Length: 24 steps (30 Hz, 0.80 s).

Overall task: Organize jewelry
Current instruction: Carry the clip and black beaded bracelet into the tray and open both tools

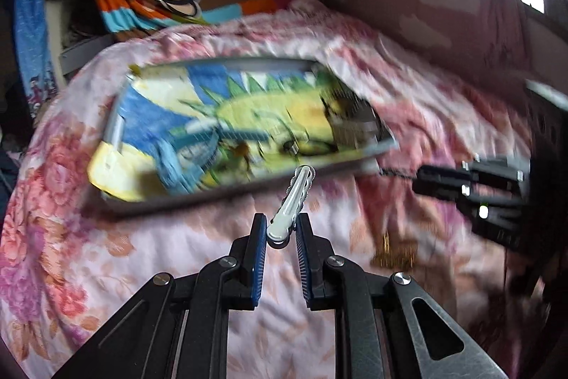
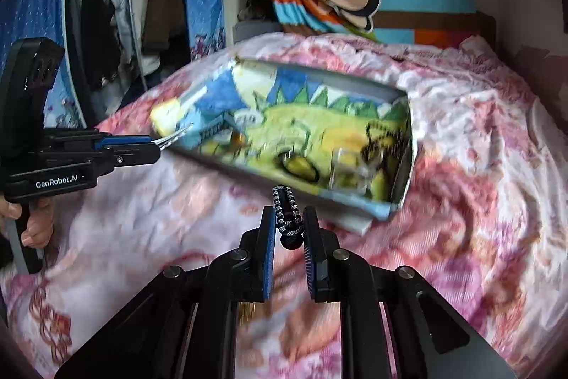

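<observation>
As each slim clip was pinched, the white plastic hair clip (image 1: 291,201) by the left gripper (image 1: 281,229) and the black-and-white patterned hair clip (image 2: 285,214) by the right gripper (image 2: 288,233), both were best kept level towards the cartoon-lined grey tray (image 2: 403,180) at frame centre

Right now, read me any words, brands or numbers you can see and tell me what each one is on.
"GenRobot.AI": white lettering on the black body of the left gripper, seen from the right wrist camera.
Lettering on the dinosaur-print cloth lining the tray: too blurred to read.
No other text is legible.

Open quilt (image 2: 142,219) lies before both tools; only the gray tray (image 2: 404,180) rises ahead.
</observation>
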{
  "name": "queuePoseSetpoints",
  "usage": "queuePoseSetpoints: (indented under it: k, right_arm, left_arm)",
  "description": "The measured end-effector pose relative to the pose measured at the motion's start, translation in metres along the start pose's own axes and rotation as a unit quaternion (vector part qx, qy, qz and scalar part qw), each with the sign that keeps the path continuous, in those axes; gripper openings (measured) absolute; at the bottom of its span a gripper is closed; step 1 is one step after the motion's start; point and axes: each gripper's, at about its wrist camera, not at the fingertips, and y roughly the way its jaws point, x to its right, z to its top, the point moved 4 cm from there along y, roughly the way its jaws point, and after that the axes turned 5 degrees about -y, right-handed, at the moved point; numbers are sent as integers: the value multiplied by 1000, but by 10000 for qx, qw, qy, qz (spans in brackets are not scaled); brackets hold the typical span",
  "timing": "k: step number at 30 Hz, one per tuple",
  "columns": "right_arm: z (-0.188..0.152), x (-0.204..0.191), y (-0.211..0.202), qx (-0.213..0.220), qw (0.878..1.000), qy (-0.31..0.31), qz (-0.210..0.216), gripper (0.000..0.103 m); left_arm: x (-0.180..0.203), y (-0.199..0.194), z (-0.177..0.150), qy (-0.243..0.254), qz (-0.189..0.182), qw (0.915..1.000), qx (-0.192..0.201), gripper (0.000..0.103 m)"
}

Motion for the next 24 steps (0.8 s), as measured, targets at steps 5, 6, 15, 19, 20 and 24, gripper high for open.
queuePoseSetpoints:
  k: [5,6,15,19,20,24]
  right_arm:
    - [36,0,20,391,9990,220,-37,13]
    - [40,-2,25,413,9988,254,-29,13]
    - [45,-18,79,74,9999,65,46,13]
    - [42,-17,91,-55,9999,93,21,13]
    - [40,-16,93,-81,9999,96,9,13]
    - [35,-12,99,-195,9997,157,-35,13]
  left_arm:
    - [-25,-5,24,-479,248,9979,347,16]
    - [-33,-5,28,-562,335,9970,407,16]
    - [-85,20,44,-1047,797,9907,340,16]
    - [-97,28,44,-1131,983,9883,301,16]
    - [-101,29,43,-1176,1022,9874,280,16]
    - [-112,35,38,-1321,1087,9852,147,16]
